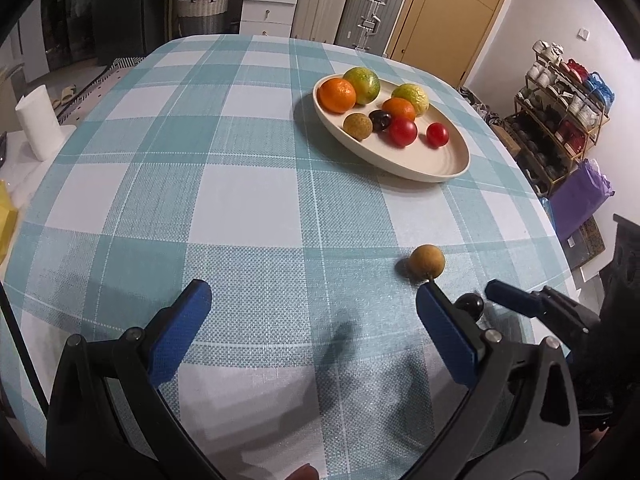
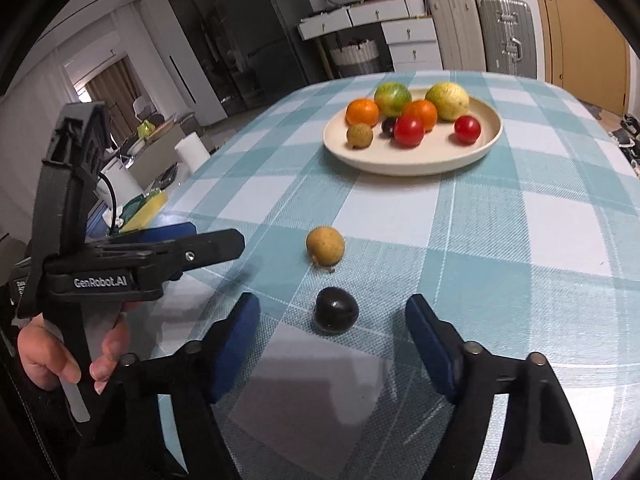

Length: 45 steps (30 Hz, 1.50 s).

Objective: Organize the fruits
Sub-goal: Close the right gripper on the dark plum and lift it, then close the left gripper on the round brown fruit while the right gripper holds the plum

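Note:
A cream plate (image 1: 440, 168) (image 2: 400, 162) on the checked tablecloth holds oranges, green citrus, two red tomatoes, a brown longan and a dark fruit. A loose brown longan (image 1: 426, 261) (image 2: 325, 246) lies on the cloth. A dark plum (image 2: 335, 310) (image 1: 470, 305) lies nearer, just ahead of my open right gripper (image 2: 332, 312), between its blue pads. My left gripper (image 1: 312, 292) is open and empty, left of both loose fruits; it shows in the right wrist view (image 2: 192, 246).
A white paper roll (image 1: 38, 122) stands off the table's left edge. A shoe rack (image 1: 560, 120) and a purple bag (image 1: 580, 196) stand right of the table. Suitcases and drawers stand behind the table.

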Available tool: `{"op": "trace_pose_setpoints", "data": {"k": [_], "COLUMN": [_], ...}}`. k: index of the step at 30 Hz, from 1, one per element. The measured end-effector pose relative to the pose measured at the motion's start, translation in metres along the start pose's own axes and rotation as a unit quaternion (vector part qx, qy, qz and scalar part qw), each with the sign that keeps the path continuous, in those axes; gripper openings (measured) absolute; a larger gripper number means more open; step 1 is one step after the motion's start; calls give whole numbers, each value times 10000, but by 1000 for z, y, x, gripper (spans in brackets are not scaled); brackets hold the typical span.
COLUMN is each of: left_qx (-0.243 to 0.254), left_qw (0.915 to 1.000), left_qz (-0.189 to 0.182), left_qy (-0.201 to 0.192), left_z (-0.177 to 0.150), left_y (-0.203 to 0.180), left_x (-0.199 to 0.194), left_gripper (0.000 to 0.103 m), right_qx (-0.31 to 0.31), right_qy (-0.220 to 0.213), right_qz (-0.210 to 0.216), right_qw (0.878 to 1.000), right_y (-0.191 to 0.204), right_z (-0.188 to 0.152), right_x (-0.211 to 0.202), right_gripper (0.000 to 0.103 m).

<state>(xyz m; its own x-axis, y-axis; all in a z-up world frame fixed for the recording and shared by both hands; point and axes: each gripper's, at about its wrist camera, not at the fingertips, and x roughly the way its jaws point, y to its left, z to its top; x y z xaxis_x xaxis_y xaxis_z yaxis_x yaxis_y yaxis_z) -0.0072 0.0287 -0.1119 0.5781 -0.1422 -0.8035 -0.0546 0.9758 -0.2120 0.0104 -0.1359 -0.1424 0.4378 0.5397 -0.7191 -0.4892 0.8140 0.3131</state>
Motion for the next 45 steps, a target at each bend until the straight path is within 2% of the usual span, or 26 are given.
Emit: {"op": "trace_pose_setpoints", "data": {"k": [2,5,8,9,15,21,26,38,41,45], "left_qx": [-16,-45,-64,-63,-92,105,164,644,714,940], "left_qw": [10000,10000,9999,9999,9994,9992,9980,9961,9950,9938], "left_qz": [5,-22,-82,-91,-308,-370,-562,-474,-552,-460], "left_qy": [4,36,41,43,86,87,221,377,430,373], "left_z": [0,0,-1,-1,-1,1,1,9,12,13], "left_y": [1,3,3,3,2,-10,-19,-51,-57,-66], "left_x": [0,2,3,3,3,2,8,33,38,41], "left_gripper": [102,102,102,102,102,102,102,102,101,92], "right_qx": [-22,-39,13,23,58,167,237,407,463,530], "right_qy": [61,111,150,138,84,-66,-202,-356,-369,-402], "right_qz": [-15,-4,86,76,95,52,-27,-164,-179,-200], "right_qw": [10000,9999,9999,9999,9999,9998,9995,9984,9981,9976], "right_y": [2,3,1,0,-1,-8,-18,-37,-41,-46], "right_z": [0,0,0,0,-2,-3,-4,-4,-5,-5], "right_x": [3,6,7,7,6,-4,-14,-26,-27,-30], "right_gripper": [54,45,27,25,24,24,24,24,24,24]}}
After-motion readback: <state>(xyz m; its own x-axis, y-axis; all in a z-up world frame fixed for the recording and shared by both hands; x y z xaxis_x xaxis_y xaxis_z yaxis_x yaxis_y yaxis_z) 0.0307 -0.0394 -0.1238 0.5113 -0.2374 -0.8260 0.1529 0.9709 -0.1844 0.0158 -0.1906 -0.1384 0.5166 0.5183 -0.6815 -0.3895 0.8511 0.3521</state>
